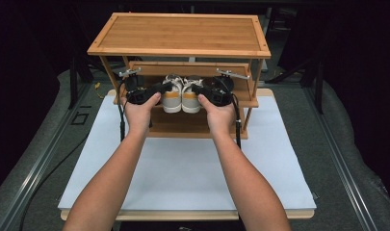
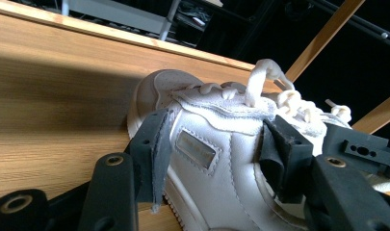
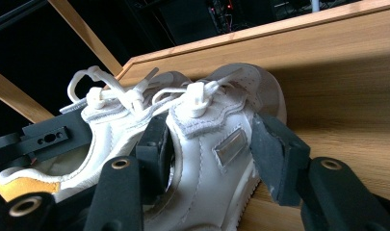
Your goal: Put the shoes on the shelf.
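Two white sneakers stand side by side on the middle shelf [image 1: 248, 102] of the bamboo shoe rack [image 1: 180, 34]. The left gripper [image 1: 164, 86] straddles the left sneaker [image 1: 172, 98], the right gripper [image 1: 196, 89] the right sneaker [image 1: 191, 99]. On both grippers the jaws stand spread, with pads just beside the leather, not pressing.

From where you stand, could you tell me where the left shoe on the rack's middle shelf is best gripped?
Grip the left shoe across its heel collar, coming from the front: the heel faces outward and the collar is narrow enough for the left gripper, whose jaws already straddle it.
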The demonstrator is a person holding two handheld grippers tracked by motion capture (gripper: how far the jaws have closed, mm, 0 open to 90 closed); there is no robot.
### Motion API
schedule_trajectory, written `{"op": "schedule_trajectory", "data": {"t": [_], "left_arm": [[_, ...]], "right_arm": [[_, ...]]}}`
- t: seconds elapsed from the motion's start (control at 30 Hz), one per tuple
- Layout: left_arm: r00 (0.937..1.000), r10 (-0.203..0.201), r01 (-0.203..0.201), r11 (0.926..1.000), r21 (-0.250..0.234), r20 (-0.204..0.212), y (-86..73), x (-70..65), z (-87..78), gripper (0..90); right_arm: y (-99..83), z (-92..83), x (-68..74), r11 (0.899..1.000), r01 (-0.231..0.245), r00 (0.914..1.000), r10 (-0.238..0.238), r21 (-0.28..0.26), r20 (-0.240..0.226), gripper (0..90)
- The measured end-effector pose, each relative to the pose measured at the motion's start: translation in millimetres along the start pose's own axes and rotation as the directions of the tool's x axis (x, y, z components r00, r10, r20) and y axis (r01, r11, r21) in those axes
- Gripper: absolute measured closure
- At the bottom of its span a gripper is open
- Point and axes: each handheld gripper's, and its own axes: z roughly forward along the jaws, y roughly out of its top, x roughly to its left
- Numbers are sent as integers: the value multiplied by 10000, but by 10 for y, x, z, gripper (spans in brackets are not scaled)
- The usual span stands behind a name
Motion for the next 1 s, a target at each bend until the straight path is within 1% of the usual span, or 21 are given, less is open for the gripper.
{"op": "schedule_trajectory", "data": {"t": [0.03,0.1,0.23,0.3,0.4,0.47,0.5,0.53,0.57,0.6,0.67,0.7,0.77,0.87,0.9,0.97,1.0], "left_arm": [[10000,-51,51,10000,-4,50,1,5,0,482],[10000,-57,57,10000,12,25,4,10,-3,479],[9996,265,-266,9996,-113,-135,7,-13,-34,479],[10000,53,-53,9999,-110,7,10,-8,-30,472],[9999,-86,87,10000,-31,119,23,12,-28,461],[9999,72,-73,10000,33,124,35,15,-31,460],[9999,7,-6,10000,-23,161,38,8,-30,460],[9999,15,-15,10000,-13,166,43,1,-33,461],[9999,40,-39,10000,-32,167,49,-8,-36,461],[9998,147,-146,9999,-49,166,57,-11,-41,461],[9996,54,-46,9995,-312,261,74,-33,-69,463],[9996,103,-92,9991,-408,260,87,-42,-88,463],[9995,117,-101,9984,-557,292,105,-53,-122,473],[9997,184,-176,9987,-483,162,116,-44,-151,497],[9998,160,-153,9988,-463,152,116,-42,-160,504],[9996,253,-245,9986,-458,160,119,-36,-192,532],[9995,274,-265,9985,-472,171,122,-34,-212,541]], "right_arm": [[0,0,0,10000,0,10000,0,0,0,501],[-1,15,4,9998,-56,10000,55,-183,-51,501],[-1,10,13,9997,10,10000,-10,-247,20,501],[-4,4,28,9993,108,9999,-104,-346,116,503],[3,6,24,9995,15,10000,-12,-306,84,499],[11,7,29,9994,-3,10000,5,-358,52,490],[19,-8,37,9994,56,9999,-50,-353,151,489],[21,-13,43,9981,137,9999,-131,-601,109,483],[34,-26,65,9969,287,9995,-279,-733,122,482],[34,-26,65,9969,287,9995,-279,-733,122,482],[44,-37,79,9974,336,9994,-329,-638,129,482],[47,-42,85,9970,356,9993,-348,-688,126,483],[55,-60,92,9963,374,9993,-369,-779,71,487],[65,-95,89,9964,395,9992,-388,-756,101,500],[64,-97,84,9963,362,9993,-356,-777,89,507],[66,-112,78,9960,397,9992,-396,-800,33,515],[70,-136,82,9964,466,9988,-457,-702,147,520]]}}
